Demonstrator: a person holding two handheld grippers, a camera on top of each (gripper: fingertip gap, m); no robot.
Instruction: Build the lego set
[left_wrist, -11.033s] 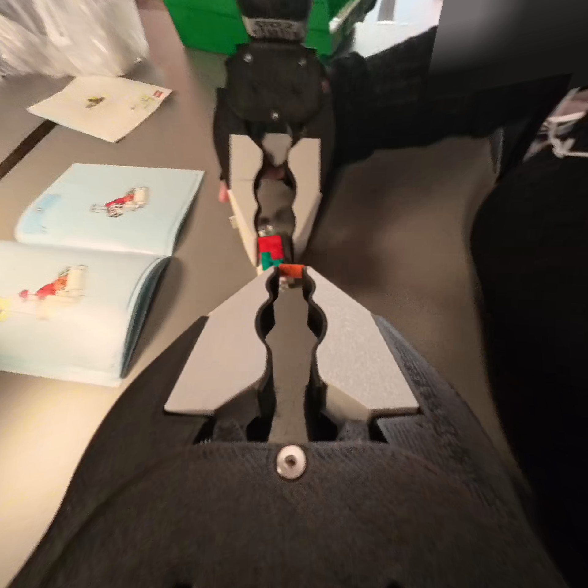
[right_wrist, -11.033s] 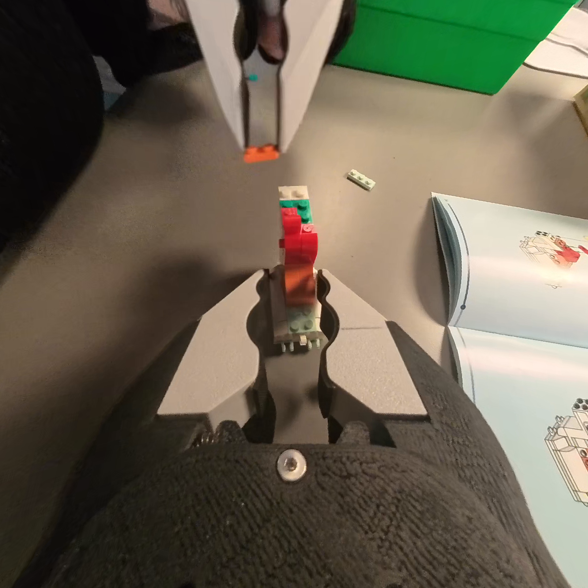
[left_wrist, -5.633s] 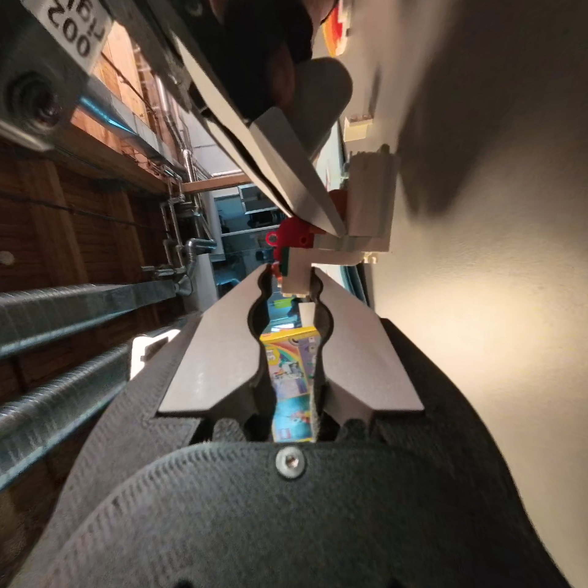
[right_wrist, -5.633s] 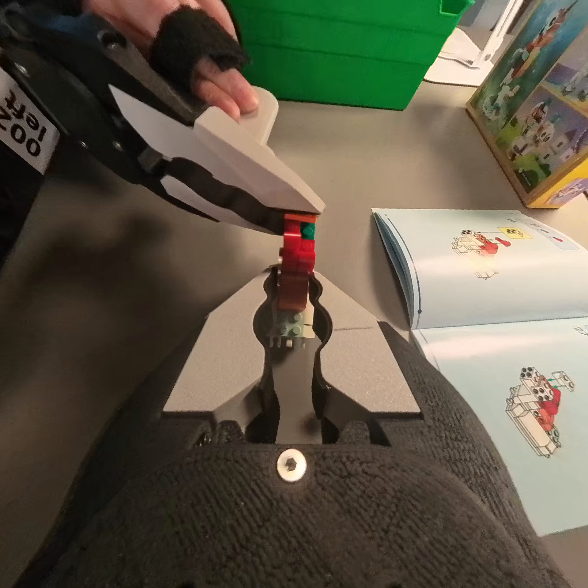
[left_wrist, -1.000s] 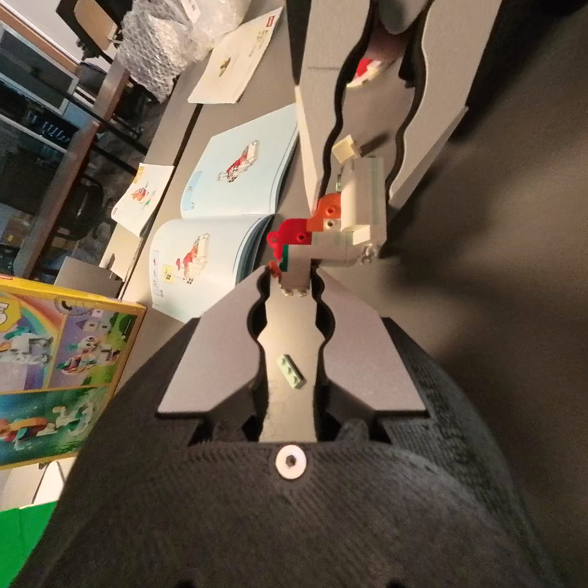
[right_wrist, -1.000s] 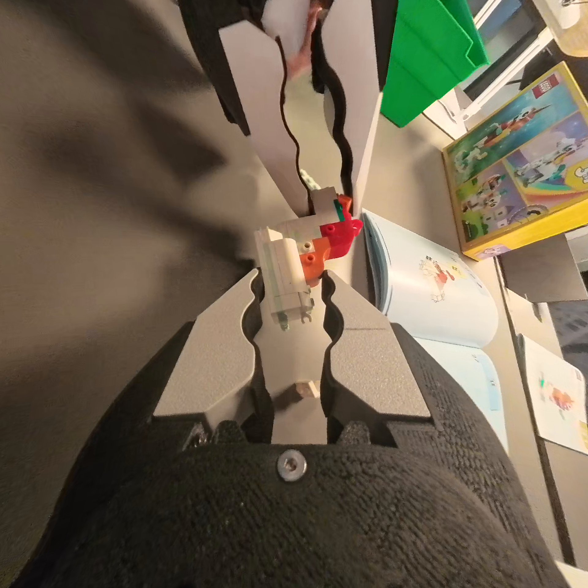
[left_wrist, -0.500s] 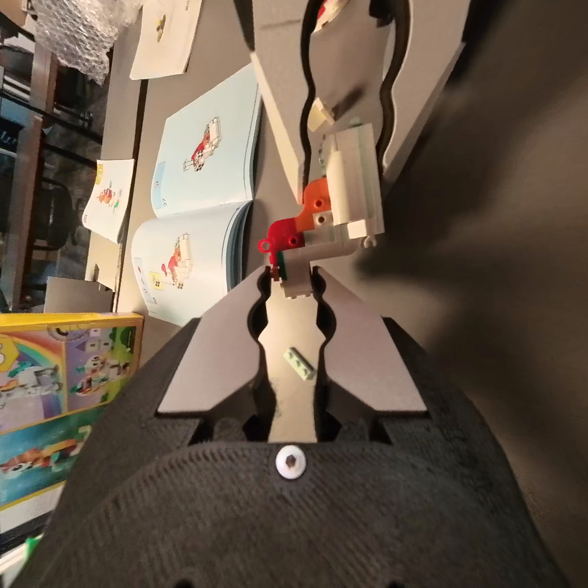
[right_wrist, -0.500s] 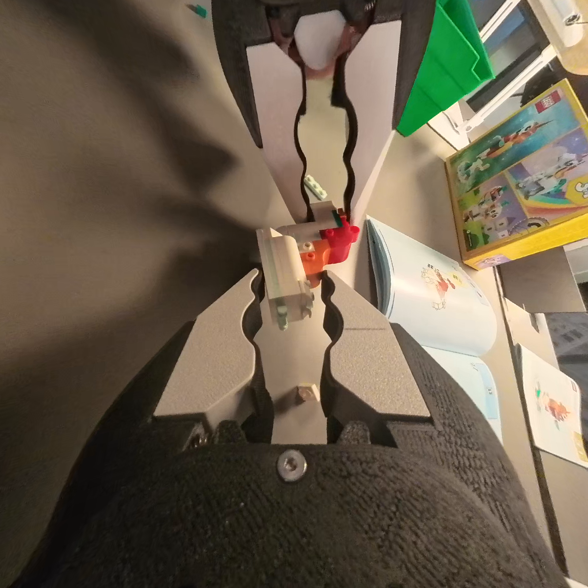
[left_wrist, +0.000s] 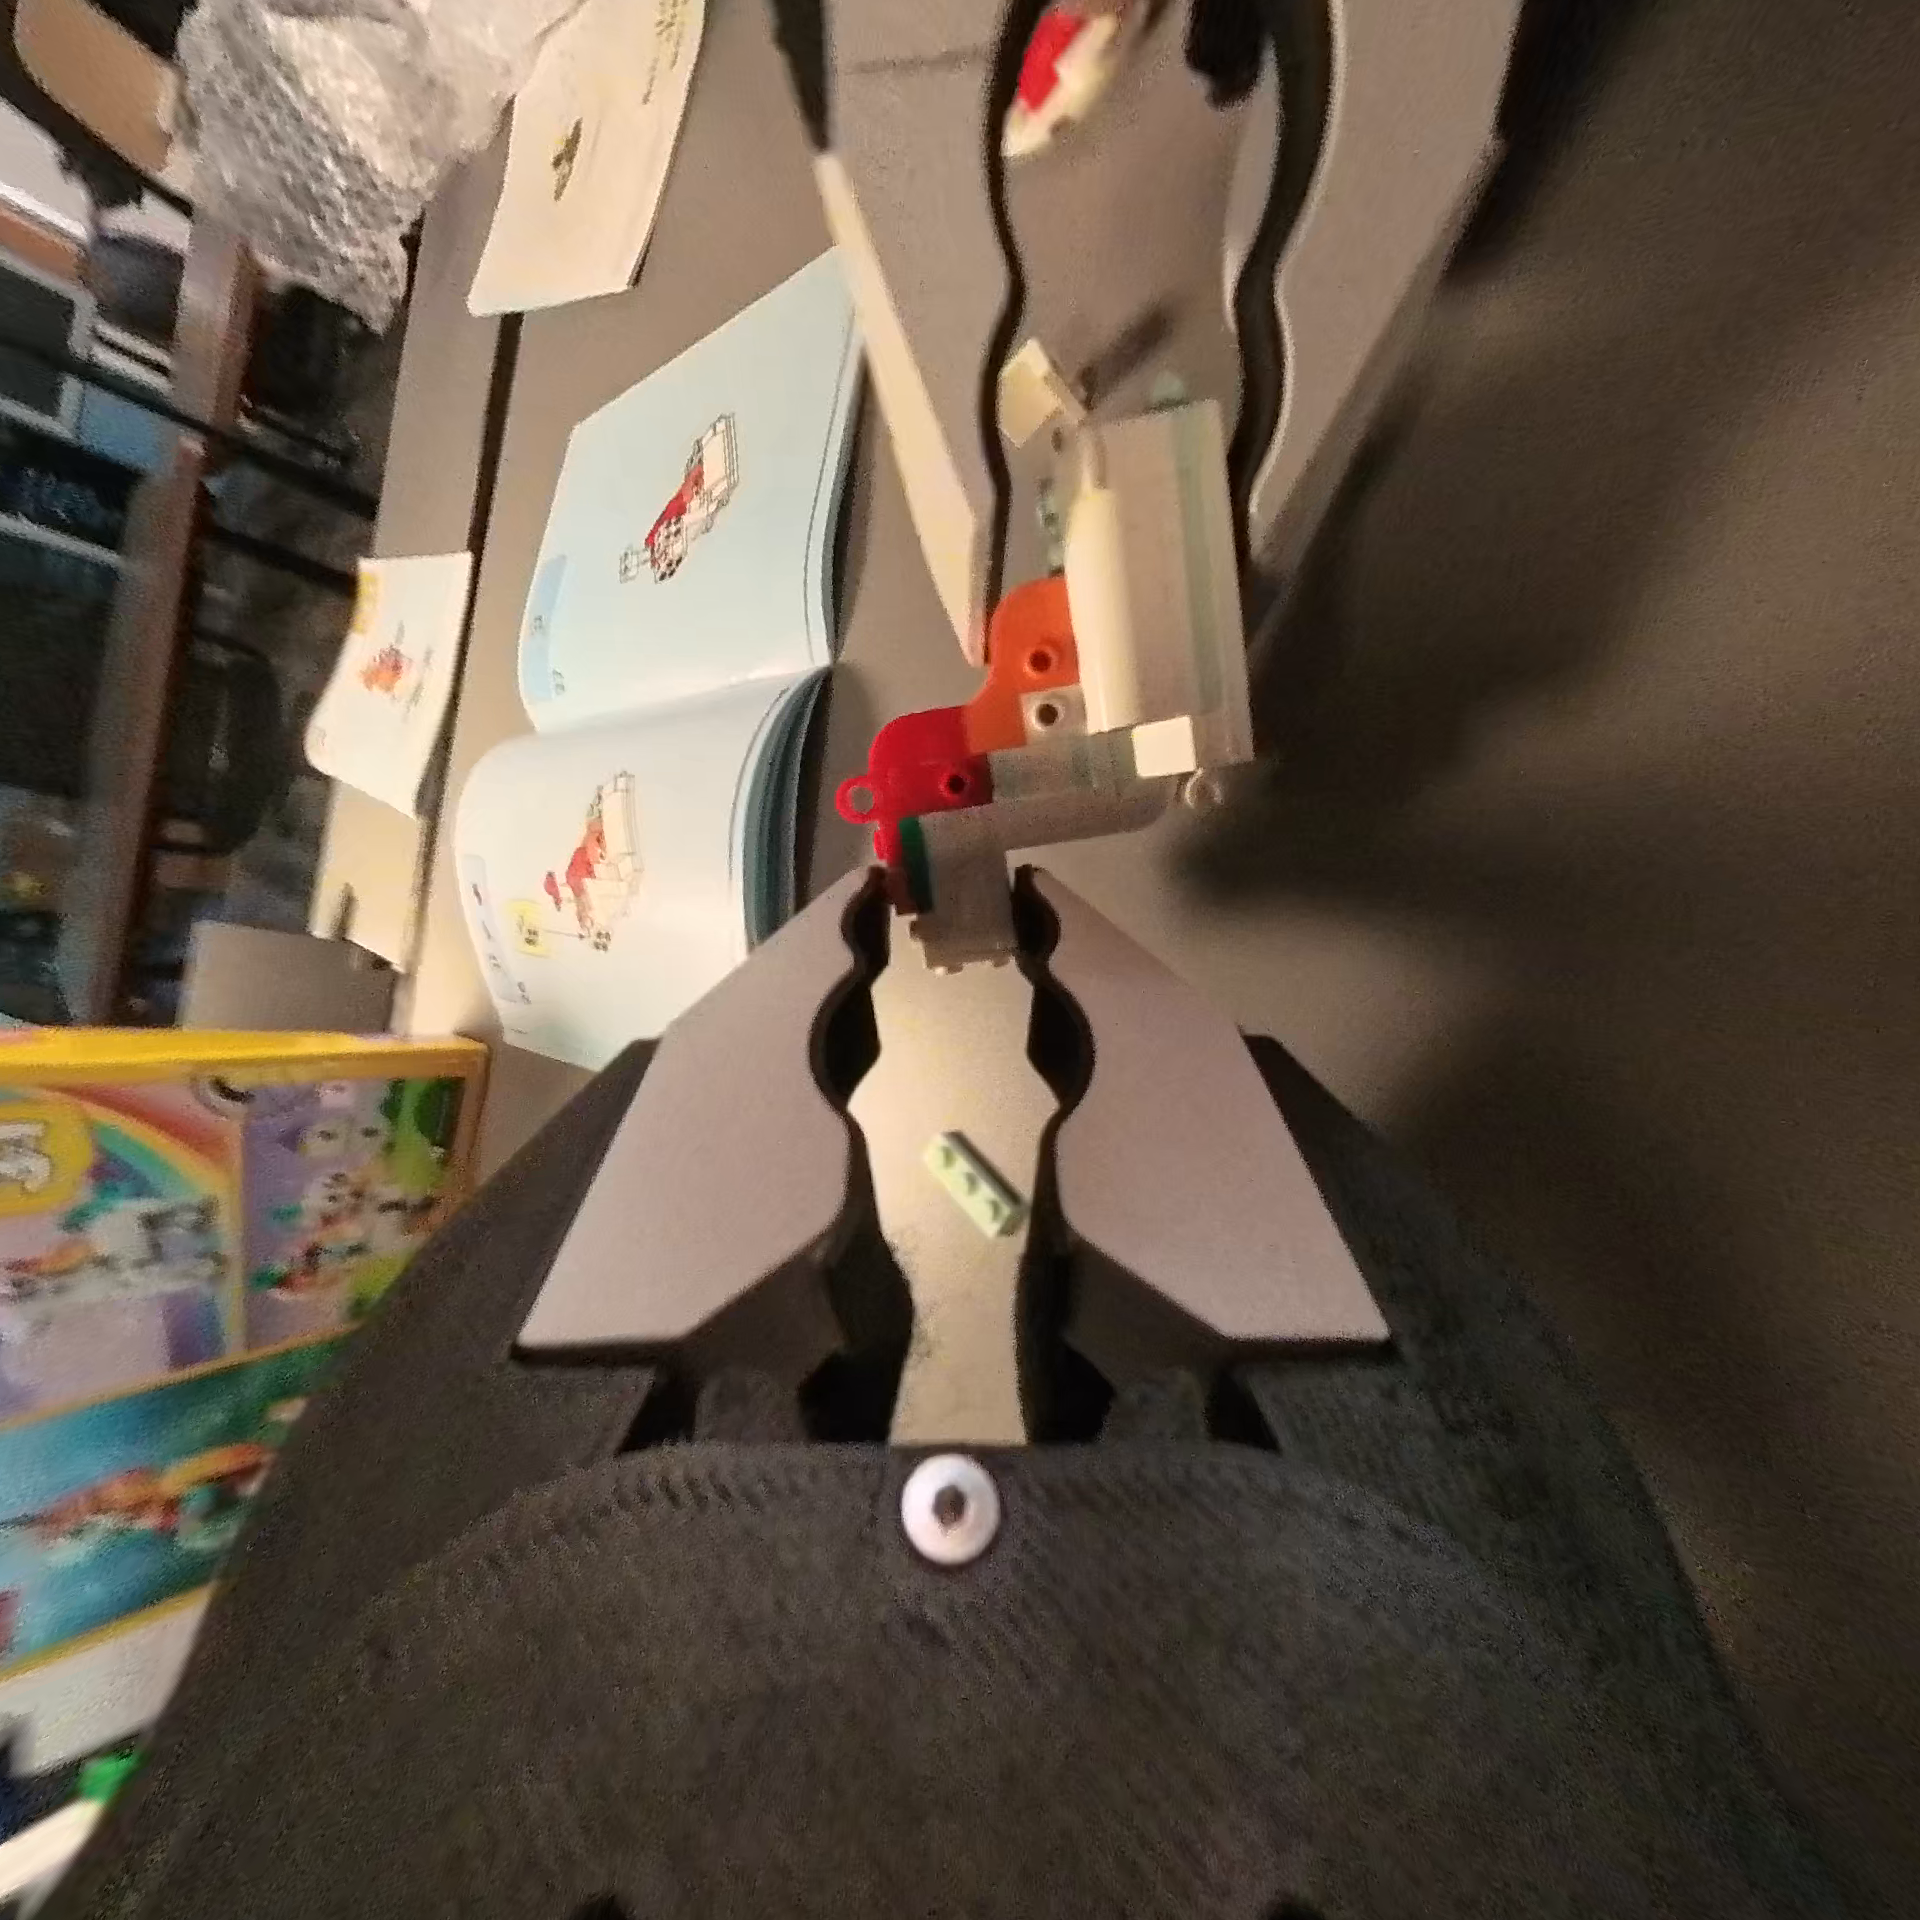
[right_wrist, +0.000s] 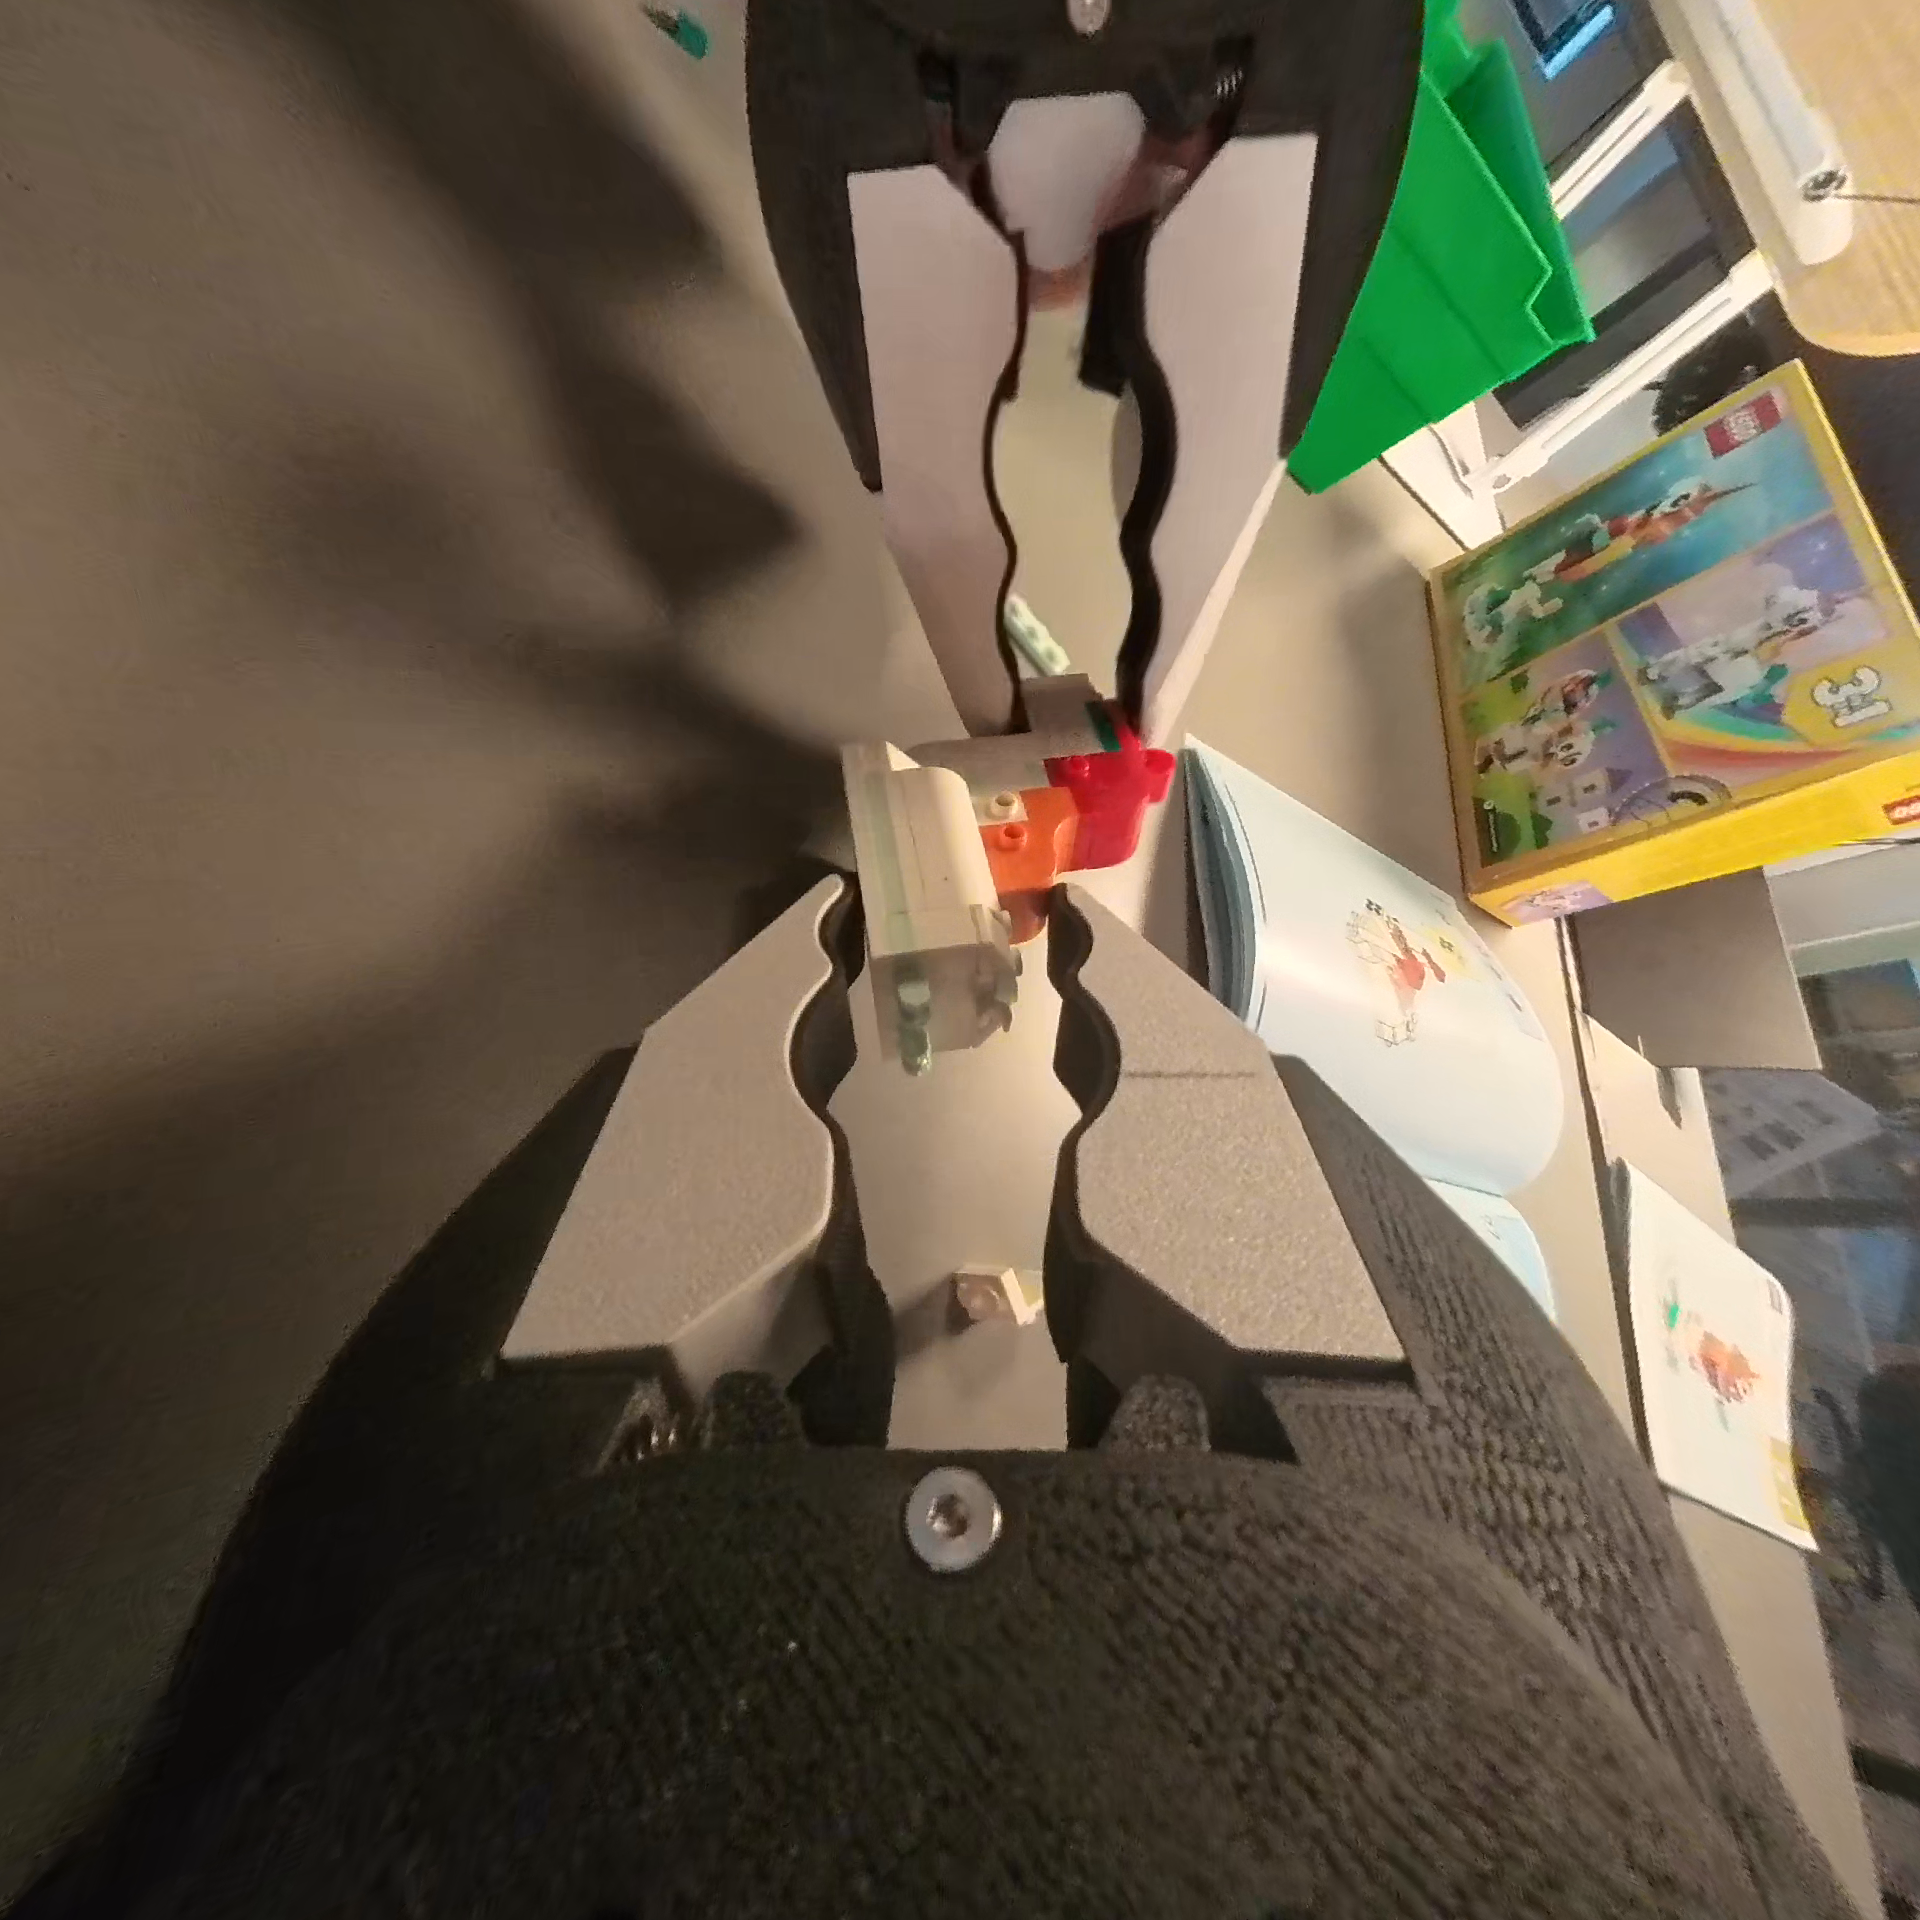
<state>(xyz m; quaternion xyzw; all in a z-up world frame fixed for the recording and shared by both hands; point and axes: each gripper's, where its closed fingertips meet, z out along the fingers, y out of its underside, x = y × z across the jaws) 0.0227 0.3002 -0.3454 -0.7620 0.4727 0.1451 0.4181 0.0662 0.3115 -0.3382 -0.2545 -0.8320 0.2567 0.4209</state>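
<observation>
The left gripper (left_wrist: 948, 902) is nearly closed, its two grey fingers pinching the narrow grey-white end of the lego model (left_wrist: 1091, 675); that end carries a thin green plate and a dark red piece right at the fingertips. The right gripper (right_wrist: 954, 914) faces it from the opposite side, jaws a little wider, clamped on the broad white block at the model's other end. So the model hangs between the two grippers, lifted clear above the tabletop (right_wrist: 312, 520) and gripped from both ends.

The model is L-shaped: a white and pale grey body with a rounded white part, an orange brick (right_wrist: 1029, 847) in the middle and a bright red brick (right_wrist: 1107, 805) with a small ring-shaped loop beside it. Tiny pale green and grey pegs stick out of the white end.

On the tabletop under the left gripper lies a loose pale green plate (left_wrist: 975, 1187); under the right one, a small cream piece (right_wrist: 987, 1299). An open pale blue instruction booklet (left_wrist: 665, 665) lies just beside the model. A colourful yellow-edged set box (right_wrist: 1683, 665) and a green bin (right_wrist: 1423, 270) sit farther toward the tabletop's far edge in the right wrist view.
</observation>
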